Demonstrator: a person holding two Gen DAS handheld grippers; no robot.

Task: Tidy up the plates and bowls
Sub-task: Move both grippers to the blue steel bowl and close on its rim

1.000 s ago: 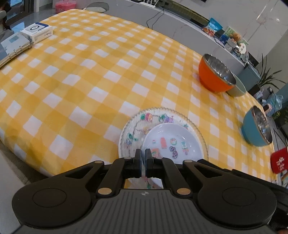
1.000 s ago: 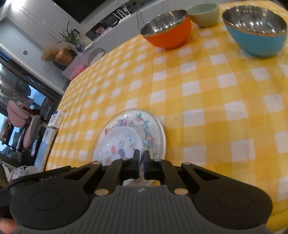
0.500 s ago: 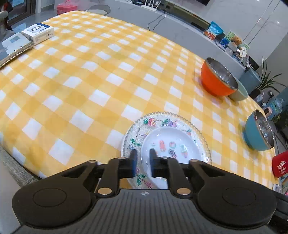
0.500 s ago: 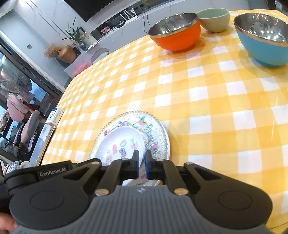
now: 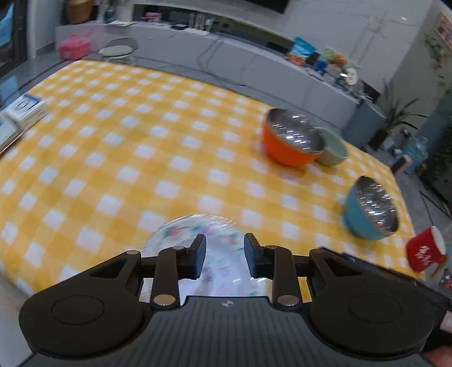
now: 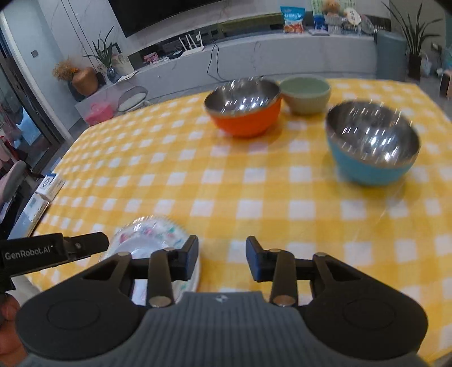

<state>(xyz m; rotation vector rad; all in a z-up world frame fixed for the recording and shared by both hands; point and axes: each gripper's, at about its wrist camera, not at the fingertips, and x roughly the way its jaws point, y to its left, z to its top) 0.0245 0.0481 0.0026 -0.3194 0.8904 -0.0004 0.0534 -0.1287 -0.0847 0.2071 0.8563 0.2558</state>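
Observation:
The patterned plate stack (image 5: 197, 228) (image 6: 149, 234), a small white plate on a larger floral one, lies at the near edge of the yellow checked table. My left gripper (image 5: 224, 252) hangs above it, jaws opening, nothing pinched between them. My right gripper (image 6: 221, 255) is lifted just right of the stack, jaws opening and empty. Farther back stand an orange bowl (image 5: 291, 144) (image 6: 244, 108), a small green bowl (image 5: 333, 149) (image 6: 306, 94) touching it, and a blue bowl (image 5: 370, 210) (image 6: 371, 141). The left gripper's body (image 6: 53, 249) shows at the left of the right wrist view.
A red mug (image 5: 425, 251) sits at the table's near right corner. A white box (image 5: 25, 108) (image 6: 49, 183) and a flat device lie at the table's left edge. A grey counter with snack packs (image 6: 292, 15) runs behind the table.
Both grippers let go of the plate rim, opened and rose away from the stack. The plates stay on the table and now sit lower in both views.

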